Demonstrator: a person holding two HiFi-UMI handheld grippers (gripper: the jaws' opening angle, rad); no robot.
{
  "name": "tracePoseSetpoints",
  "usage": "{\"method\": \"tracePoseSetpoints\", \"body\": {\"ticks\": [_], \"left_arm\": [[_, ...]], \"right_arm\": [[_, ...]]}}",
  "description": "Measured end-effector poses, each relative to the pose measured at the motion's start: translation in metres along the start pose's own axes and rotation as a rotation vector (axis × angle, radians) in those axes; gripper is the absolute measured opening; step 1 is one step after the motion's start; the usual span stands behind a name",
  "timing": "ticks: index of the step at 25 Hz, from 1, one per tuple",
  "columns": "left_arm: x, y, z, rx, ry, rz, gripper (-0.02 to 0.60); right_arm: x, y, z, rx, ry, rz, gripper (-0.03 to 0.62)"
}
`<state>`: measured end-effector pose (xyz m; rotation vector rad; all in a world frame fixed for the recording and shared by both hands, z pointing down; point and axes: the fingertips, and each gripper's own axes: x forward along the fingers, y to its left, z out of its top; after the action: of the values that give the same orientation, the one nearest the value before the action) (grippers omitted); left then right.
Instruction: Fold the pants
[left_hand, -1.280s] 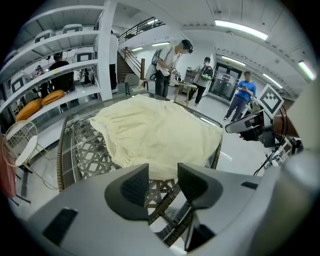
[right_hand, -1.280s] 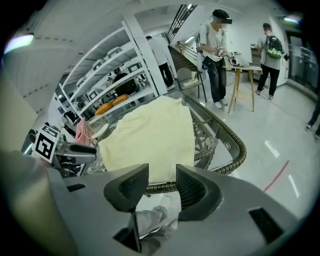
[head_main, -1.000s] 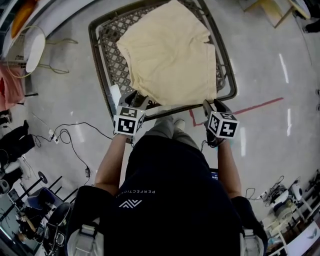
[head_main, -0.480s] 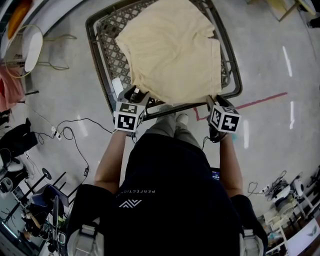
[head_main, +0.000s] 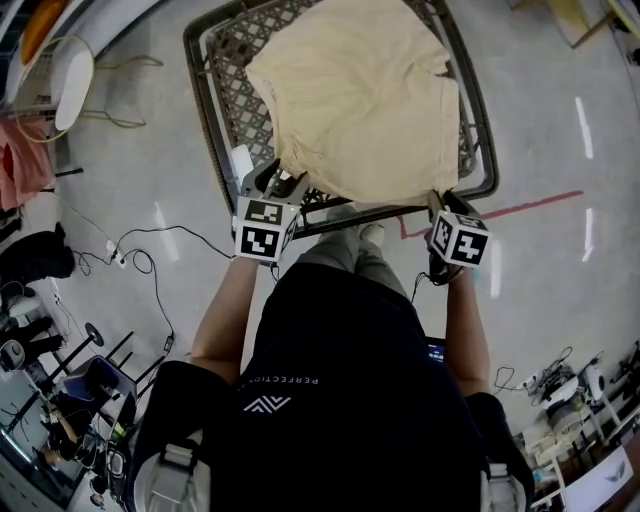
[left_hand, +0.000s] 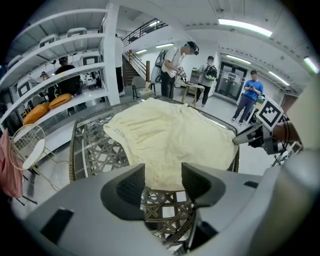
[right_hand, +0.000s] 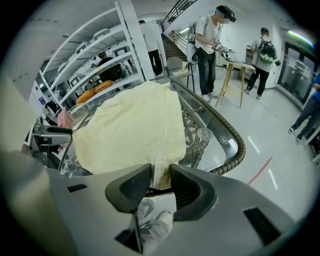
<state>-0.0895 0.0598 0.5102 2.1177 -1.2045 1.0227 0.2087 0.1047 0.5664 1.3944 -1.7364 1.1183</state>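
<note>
Since a second ago my right gripper (right_hand: 160, 182) has been closing its jaws, and they now pinch the near right corner of the pants (head_main: 355, 95). My left gripper (left_hand: 162, 182) has just spread its jaws wide. They stand apart over the bare weave, just short of the hem, gripping nothing. I see the cream pants lying spread flat on the woven table (head_main: 232, 95), within its dark rim.

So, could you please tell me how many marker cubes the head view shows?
2. The left cube tops the left gripper by the wicker table's near-left corner; the right cube tops the right gripper by its near-right corner.
</note>
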Motion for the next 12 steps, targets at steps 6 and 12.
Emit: {"method": "tracePoseSetpoints", "body": {"ticks": [6,12], "left_arm": [[0.008,0.016,-0.009,-0.008,0.049,0.010,0.250],[0.024,0.020,-0.024,-0.052,0.140,-0.031,0.259]], "right_arm": [[-0.001,0.001,0.006,0.007,-0.003,-0.001,0.117],[0.001,0.001,0.005,-0.010,0.005,0.002,0.101]]}}
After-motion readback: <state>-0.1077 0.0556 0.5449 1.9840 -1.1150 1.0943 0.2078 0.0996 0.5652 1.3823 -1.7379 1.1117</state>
